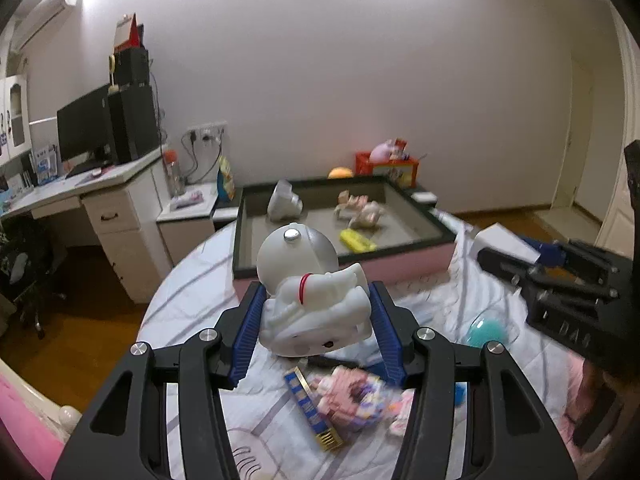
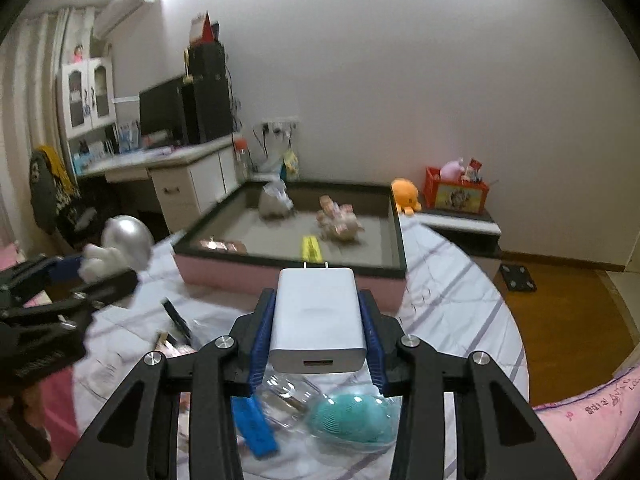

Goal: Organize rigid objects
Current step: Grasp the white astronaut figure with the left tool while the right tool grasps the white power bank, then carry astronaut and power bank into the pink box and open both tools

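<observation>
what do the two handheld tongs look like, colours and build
Both alike: the left tongs and right tongs have black angular linkage arms with cut-out slots and silver round bolt heads at the joints, ending in blue ribbed pads. No cables or sleeves show.

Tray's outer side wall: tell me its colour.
Pink, under a dark rim; the tray shows best in the right wrist view.

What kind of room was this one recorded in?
Most likely a bedroom doubling as a study: a bed with a striped sheet, a desk with a monitor, and an air conditioner.
</observation>
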The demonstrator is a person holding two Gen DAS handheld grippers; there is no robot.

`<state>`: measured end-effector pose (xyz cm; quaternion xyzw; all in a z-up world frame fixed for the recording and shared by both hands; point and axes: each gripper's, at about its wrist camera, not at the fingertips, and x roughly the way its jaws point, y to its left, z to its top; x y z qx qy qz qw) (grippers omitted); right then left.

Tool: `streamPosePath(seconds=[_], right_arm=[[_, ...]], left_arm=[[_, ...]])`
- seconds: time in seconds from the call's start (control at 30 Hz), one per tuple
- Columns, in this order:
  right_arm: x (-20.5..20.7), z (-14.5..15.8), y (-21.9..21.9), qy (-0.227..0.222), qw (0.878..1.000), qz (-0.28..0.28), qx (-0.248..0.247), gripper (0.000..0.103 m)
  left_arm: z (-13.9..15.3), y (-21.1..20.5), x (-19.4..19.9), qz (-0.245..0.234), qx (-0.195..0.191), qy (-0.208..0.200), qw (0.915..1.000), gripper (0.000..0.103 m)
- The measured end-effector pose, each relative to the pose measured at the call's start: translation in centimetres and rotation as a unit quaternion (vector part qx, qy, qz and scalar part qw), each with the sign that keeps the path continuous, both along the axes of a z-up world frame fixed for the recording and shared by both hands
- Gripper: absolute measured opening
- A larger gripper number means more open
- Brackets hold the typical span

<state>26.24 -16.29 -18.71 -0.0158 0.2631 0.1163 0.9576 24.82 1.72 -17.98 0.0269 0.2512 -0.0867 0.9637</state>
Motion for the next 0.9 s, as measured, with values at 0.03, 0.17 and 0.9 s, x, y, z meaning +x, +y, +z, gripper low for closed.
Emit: streamPosePath(seconds=[0.03,0.17,0.9], right_arm=[[-0.2,0.4,0.2,-0.005,1.0,0.0,0.004,0.041],[-1.0,1.6,0.6,-0.027,0.999,0.003,0.02,0.041],[3.5,3.7,1.1,-0.052,0.998,0.014,0.017,0.041]], left_arm=[[0.4,-0.1,-0.1,0.002,-0.003,-0.007,1.0,0.053],[1.9,-0.5,-0.9,0.024,0.001,-0.042,0.9988,0.053],[5.0,-0.2,3.1,0.073,0.056,-0.115,0.9891,0.053]])
